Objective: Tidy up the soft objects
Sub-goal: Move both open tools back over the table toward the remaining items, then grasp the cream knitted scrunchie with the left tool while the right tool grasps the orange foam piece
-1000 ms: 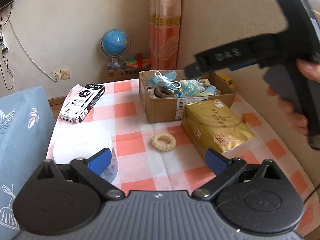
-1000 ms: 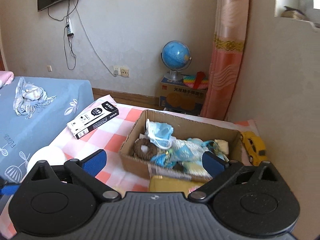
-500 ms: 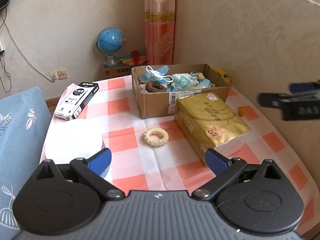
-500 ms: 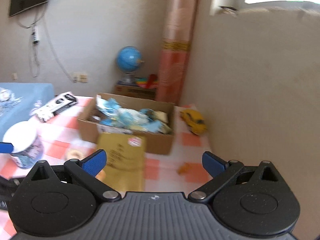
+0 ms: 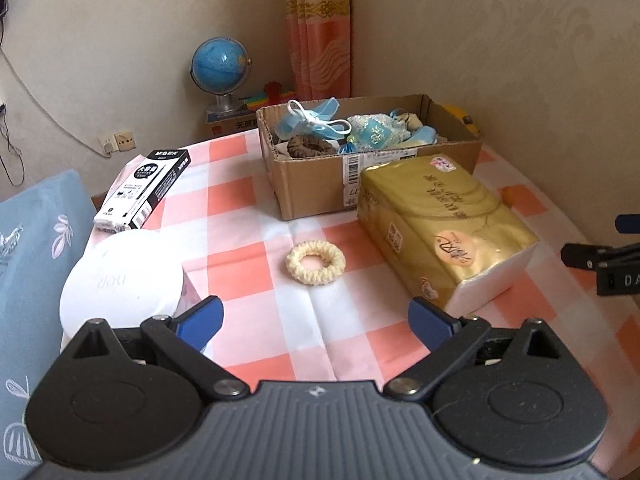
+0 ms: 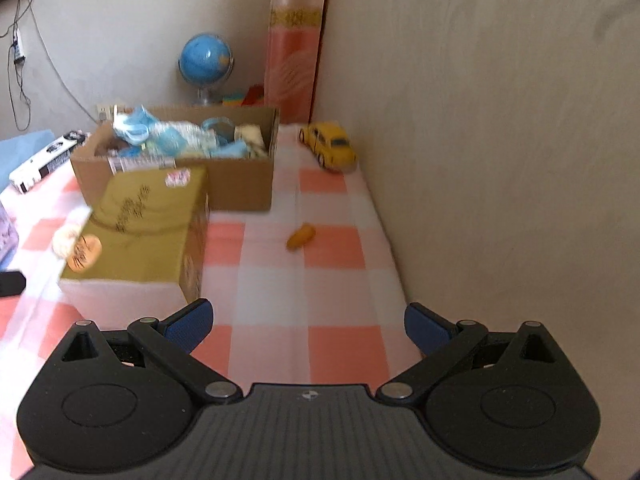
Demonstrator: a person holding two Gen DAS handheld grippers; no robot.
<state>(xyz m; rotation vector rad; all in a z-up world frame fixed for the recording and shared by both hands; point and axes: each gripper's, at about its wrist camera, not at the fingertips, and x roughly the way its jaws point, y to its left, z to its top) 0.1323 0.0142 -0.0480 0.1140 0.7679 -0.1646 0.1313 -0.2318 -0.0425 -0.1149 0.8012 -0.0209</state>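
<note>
Left gripper (image 5: 316, 320) hovering low over the checked table (image 5: 248, 208), fingers spread wide, gripping nothing, aiming at cream scrunchie (image 5: 315, 261) lying near cardboard box (image 5: 320, 188). Right gripper (image 6: 308, 322) hovering beside tissue pack (image 6: 136, 224), fingers likewise apart, nothing held.

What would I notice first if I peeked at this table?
Probably the shiny gold tissue pack in the middle of the checked tablecloth, right in front of a cardboard box stuffed with blue masks. A cream hair tie lies alone left of the pack.
</note>
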